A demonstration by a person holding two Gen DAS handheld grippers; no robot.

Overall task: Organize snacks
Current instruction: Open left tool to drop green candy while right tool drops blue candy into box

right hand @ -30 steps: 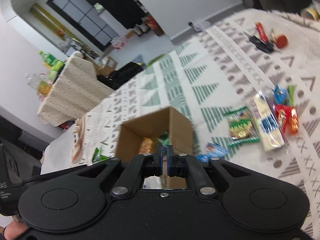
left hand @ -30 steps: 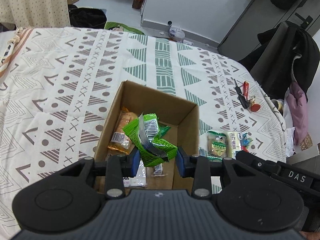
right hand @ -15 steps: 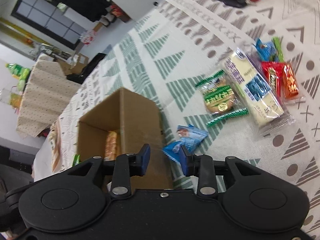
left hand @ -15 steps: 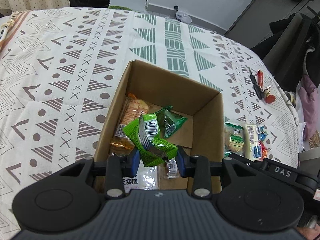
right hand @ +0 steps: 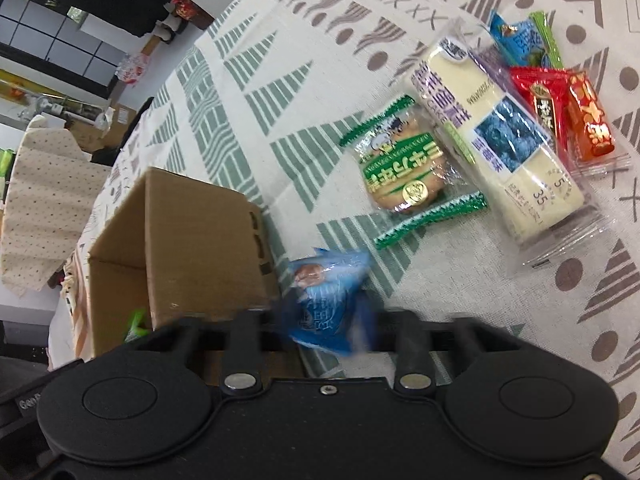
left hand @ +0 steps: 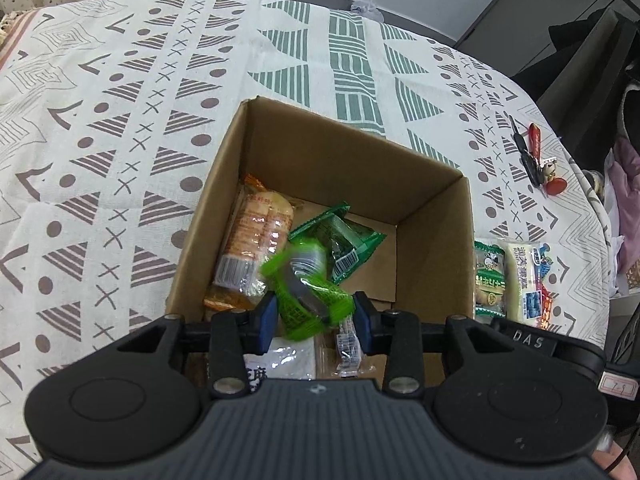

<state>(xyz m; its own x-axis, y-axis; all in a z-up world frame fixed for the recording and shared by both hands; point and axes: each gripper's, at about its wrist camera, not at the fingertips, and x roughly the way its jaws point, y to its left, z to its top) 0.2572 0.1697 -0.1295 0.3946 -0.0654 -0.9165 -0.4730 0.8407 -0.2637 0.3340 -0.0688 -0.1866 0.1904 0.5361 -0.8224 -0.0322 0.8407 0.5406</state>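
Note:
An open cardboard box (left hand: 352, 148) stands on the patterned tablecloth and holds an orange biscuit pack (left hand: 256, 240), a dark green packet (left hand: 344, 240) and other wrappers. My left gripper (left hand: 314, 316) hovers over the box's near side. A bright green packet (left hand: 308, 292) is blurred between its spread fingers, slipping down. In the right wrist view, my right gripper (right hand: 324, 320) is open low on the cloth. Its fingers straddle a blue packet (right hand: 326, 300) lying just right of the box (right hand: 200, 248).
Right of the box lie a green-edged biscuit pack (right hand: 404, 172), a long white cake bar (right hand: 492, 140), red and orange sachets (right hand: 560, 108) and another blue packet (right hand: 516, 40). A bunch of keys (left hand: 532, 156) lies farther back. Dark clothing hangs beyond the table's right edge.
My left gripper came closer over the box and its fingers widened slightly; the green packet now blurs downward. My right gripper went from shut to open and dropped around the blue packet.

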